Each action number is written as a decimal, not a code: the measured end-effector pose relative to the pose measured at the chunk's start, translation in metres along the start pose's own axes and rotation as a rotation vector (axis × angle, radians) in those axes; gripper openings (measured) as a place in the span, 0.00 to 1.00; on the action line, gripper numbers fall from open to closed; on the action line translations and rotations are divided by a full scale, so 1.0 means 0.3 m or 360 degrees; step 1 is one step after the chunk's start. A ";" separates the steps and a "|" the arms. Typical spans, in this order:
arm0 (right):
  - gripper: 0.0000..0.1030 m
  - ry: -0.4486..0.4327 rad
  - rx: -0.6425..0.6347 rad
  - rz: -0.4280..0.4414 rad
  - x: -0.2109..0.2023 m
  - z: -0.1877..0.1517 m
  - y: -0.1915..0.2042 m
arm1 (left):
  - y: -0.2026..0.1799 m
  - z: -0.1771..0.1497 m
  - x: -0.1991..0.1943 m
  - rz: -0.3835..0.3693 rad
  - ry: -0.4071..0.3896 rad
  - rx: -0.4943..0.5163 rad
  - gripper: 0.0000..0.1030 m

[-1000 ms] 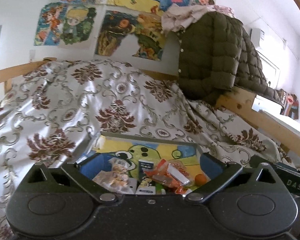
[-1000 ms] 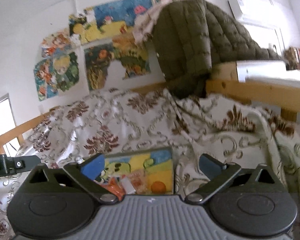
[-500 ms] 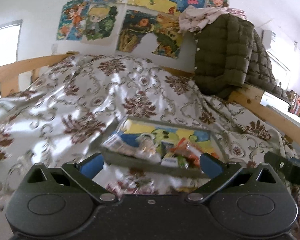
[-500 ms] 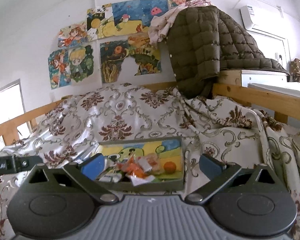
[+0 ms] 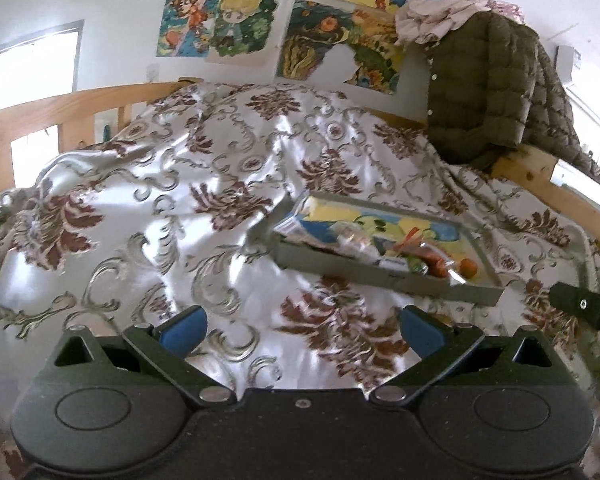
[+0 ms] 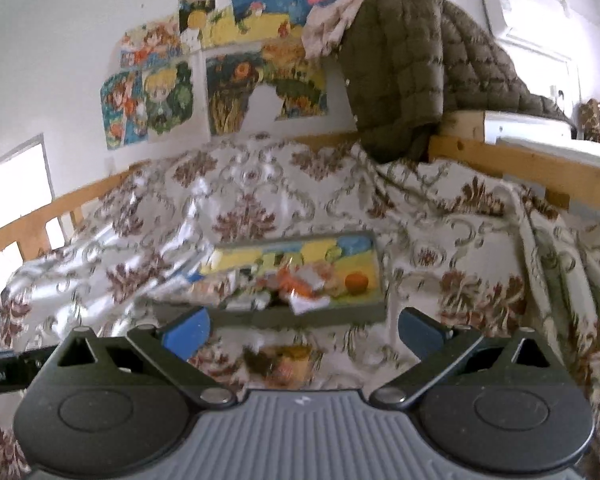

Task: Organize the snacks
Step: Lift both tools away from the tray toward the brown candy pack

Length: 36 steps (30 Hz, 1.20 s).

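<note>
With both sets of tongs spread and empty, the left gripper (image 5: pixel 302 328) low in its frame and the right gripper (image 6: pixel 302 330) likewise, the tray (image 6: pixel 320 314) of snacks (image 6: pixel 300 286) sits mid-frame on the bedspread (image 5: pixel 160 200); approach level, one packet at a time.

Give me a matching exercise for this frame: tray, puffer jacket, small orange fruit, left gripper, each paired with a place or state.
Things:
1. tray
2. puffer jacket
3. orange fruit
4. left gripper

Places or states:
A. draped over the wooden bed rail
B. open, holding nothing
C. lying on the patterned bedspread
D. inside the tray, at its right end

Pairs: 1-C, 2-A, 3-D, 4-B
</note>
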State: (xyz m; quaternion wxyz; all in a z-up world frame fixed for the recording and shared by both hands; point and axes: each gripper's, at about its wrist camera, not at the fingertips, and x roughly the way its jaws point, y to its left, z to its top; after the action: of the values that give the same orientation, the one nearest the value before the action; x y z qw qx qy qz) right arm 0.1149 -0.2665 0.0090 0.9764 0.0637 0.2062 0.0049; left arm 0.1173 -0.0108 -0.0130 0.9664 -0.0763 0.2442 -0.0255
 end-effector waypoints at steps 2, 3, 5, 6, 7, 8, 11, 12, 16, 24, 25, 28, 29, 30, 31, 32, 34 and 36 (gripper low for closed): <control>1.00 0.0053 -0.0037 0.0015 0.003 -0.016 0.026 | 0.010 -0.009 0.003 0.0027 0.0018 0.0017 0.99; 1.00 0.0077 -0.0056 0.0020 0.006 -0.021 0.036 | 0.014 -0.013 0.008 0.0039 0.0033 0.0028 0.99; 1.00 0.0123 -0.0088 0.0026 0.015 -0.028 0.052 | 0.023 -0.017 0.024 0.0070 0.0068 0.0047 0.99; 1.00 0.0147 -0.0099 0.0024 0.021 -0.031 0.058 | 0.027 -0.020 0.032 0.0090 0.0086 0.0052 0.99; 1.00 0.0176 -0.0109 0.0020 0.029 -0.034 0.062 | 0.030 -0.023 0.040 0.0102 0.0100 0.0054 0.99; 1.00 0.0213 -0.0117 0.0014 0.040 -0.037 0.066 | 0.033 -0.025 0.048 0.0113 0.0116 0.0056 0.99; 1.00 0.0344 -0.0130 -0.0008 0.082 -0.053 0.075 | 0.037 -0.027 0.071 0.0134 0.0156 0.0059 0.99; 1.00 0.0377 -0.0133 -0.0014 0.094 -0.059 0.076 | 0.039 -0.027 0.078 0.0140 0.0167 0.0060 0.99; 1.00 0.0446 -0.0149 -0.0027 0.117 -0.078 0.079 | 0.036 -0.035 0.095 0.0161 0.0204 0.0073 0.99; 1.00 0.0481 -0.0162 -0.0013 0.125 -0.076 0.085 | 0.020 -0.035 0.135 0.0138 0.0249 0.0115 0.99; 1.00 0.0488 -0.0150 -0.0005 0.130 -0.070 0.080 | 0.014 -0.034 0.143 0.0134 0.0248 0.0131 0.99; 1.00 0.0496 -0.0118 -0.0002 0.151 -0.055 0.061 | -0.008 -0.035 0.168 0.0113 0.0249 0.0175 0.99; 1.00 0.0493 -0.0118 -0.0007 0.159 -0.049 0.056 | -0.014 -0.036 0.176 0.0101 0.0252 0.0184 0.99; 1.00 0.0487 -0.0124 -0.0011 0.166 -0.045 0.054 | -0.021 -0.038 0.184 0.0087 0.0255 0.0192 0.99; 1.00 0.0479 -0.0134 -0.0015 0.174 -0.040 0.052 | -0.027 -0.040 0.192 0.0070 0.0258 0.0200 0.99; 1.00 0.0471 -0.0148 -0.0020 0.181 -0.034 0.051 | -0.034 -0.042 0.201 0.0054 0.0261 0.0206 0.99; 1.00 0.0453 -0.0175 -0.0030 0.197 -0.024 0.050 | -0.048 -0.047 0.219 0.0020 0.0264 0.0219 0.99; 1.00 0.0433 -0.0201 -0.0038 0.213 -0.015 0.047 | -0.064 -0.049 0.239 -0.0007 0.0262 0.0235 0.99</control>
State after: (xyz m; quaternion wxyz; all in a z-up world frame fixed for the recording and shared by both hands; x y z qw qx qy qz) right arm 0.1718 -0.2495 -0.0190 0.9415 -0.0015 0.3367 0.0148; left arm 0.1731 -0.0381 -0.0563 0.9460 -0.0031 0.3200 -0.0518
